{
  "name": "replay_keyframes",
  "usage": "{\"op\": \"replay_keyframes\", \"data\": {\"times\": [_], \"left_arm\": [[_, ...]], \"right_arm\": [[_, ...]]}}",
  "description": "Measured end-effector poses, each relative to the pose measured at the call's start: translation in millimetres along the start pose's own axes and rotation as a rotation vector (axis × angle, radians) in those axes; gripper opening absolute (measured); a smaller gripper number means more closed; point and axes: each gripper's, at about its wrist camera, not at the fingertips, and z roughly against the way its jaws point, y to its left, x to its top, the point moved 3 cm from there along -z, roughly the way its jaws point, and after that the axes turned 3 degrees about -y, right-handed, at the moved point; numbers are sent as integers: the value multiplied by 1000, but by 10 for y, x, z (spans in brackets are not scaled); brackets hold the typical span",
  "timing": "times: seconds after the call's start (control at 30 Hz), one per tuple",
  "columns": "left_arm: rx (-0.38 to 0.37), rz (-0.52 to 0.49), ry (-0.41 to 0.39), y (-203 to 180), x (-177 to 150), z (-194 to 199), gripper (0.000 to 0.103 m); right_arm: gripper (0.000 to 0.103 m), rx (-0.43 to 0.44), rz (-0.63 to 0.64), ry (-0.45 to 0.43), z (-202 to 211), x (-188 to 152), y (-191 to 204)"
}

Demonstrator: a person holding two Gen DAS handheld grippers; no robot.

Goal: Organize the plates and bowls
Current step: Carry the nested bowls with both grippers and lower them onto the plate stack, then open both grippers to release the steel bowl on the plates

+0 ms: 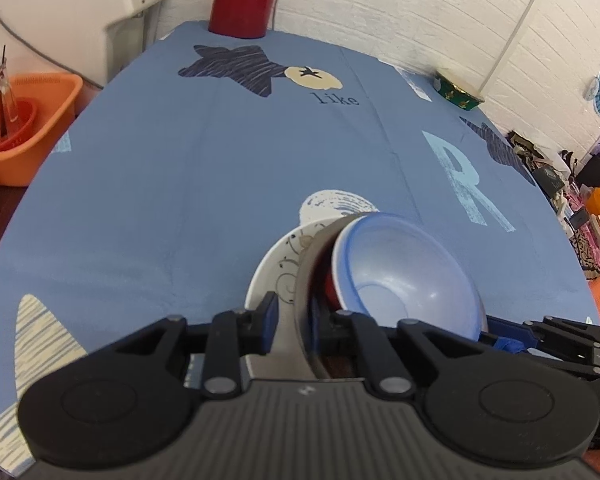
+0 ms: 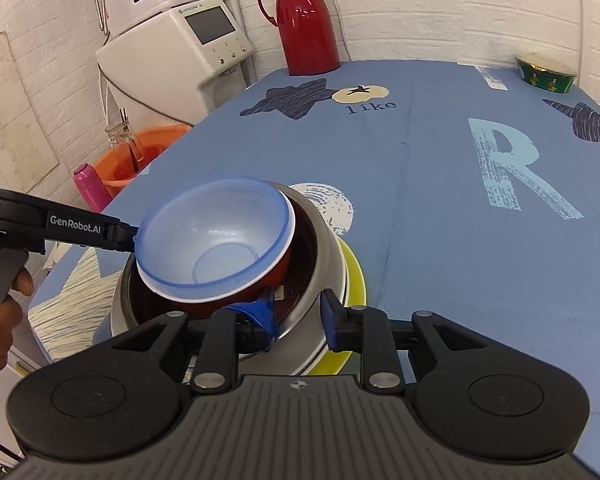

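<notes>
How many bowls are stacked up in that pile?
3 show: the blue bowl on top, tilted, a red bowl under it, and the metal bowl holding both. They sit on plates. More may be hidden.

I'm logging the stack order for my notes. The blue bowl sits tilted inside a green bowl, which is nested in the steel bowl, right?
Not quite: the bowl under the blue bowl is red, not green, as the right wrist view shows. It does sit tilted, nested in the steel bowl.
</notes>
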Motion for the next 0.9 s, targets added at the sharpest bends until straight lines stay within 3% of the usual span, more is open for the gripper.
{"op": "replay_keyframes", "data": {"times": [0.1, 0.17, 0.4, 0.6, 0.73, 0.9], "left_arm": [[-34, 29, -36, 52, 27, 82, 30], [-11, 35, -73, 57, 59, 160, 52], [-44, 10, -170, -137, 203, 403, 55], [-102, -39, -185, -511, 206, 442, 57], [-157, -51, -192, -836, 188, 356, 59], [-171, -9, -244, -1259, 164, 178, 60]], "right_arm": [[9, -29, -16, -23, 100, 22, -51], [10, -56, -31, -45, 165, 43, -101], [13, -62, -83, -114, 308, 145, -227], [15, -100, -177, -147, 381, 123, -454], [17, -153, -230, -172, 385, 117, -580], [19, -250, -326, -285, 382, 135, -834]]}}
